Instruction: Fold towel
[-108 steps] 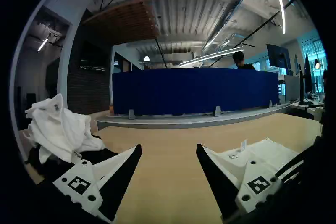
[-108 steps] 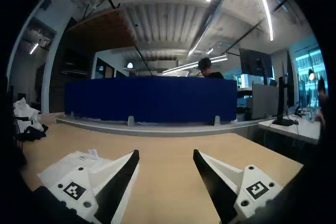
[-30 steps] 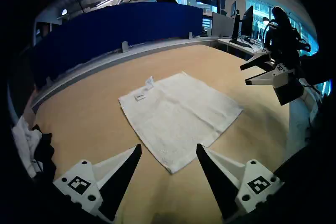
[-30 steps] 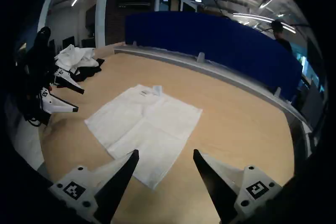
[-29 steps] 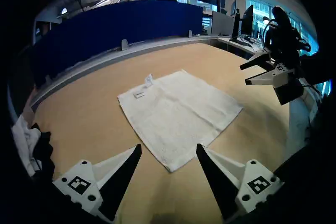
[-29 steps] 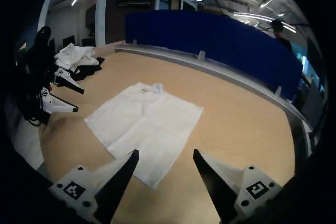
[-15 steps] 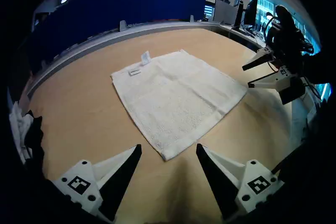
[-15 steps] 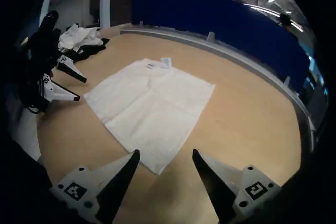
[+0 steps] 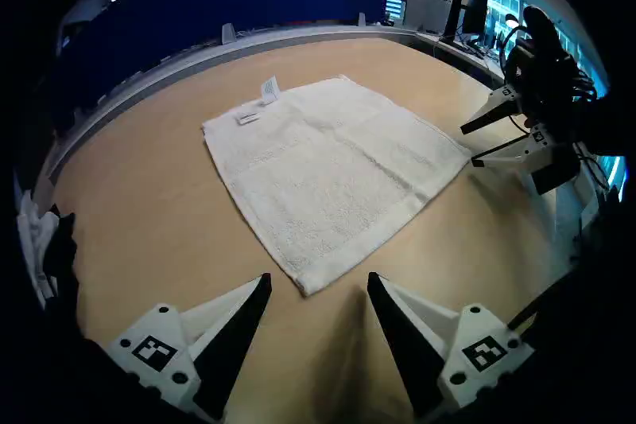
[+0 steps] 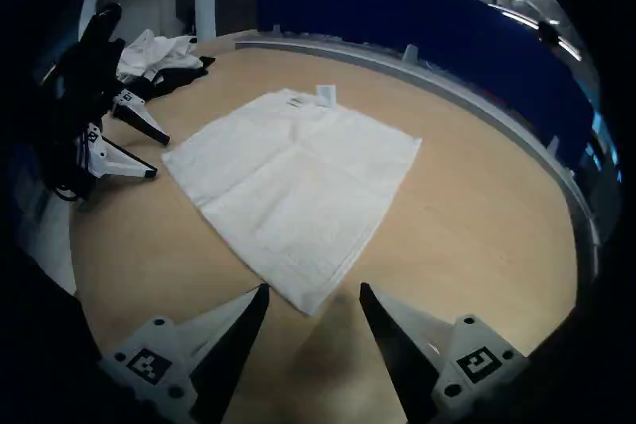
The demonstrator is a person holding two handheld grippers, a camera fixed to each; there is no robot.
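Jaws released on left gripper (image 9: 318,275) and right gripper (image 10: 314,285), each fronting one corner of the towel (image 9: 334,161), which lies flat and unfolded on the bench (image 9: 143,209). No fold made; all folding remains.

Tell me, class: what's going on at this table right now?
A person holds the left hand-held gripper and the right hand-held gripper, both open, over a white towel spread flat on a wooden table. Each points at a near corner. Neither grips it; no fold is made yet.
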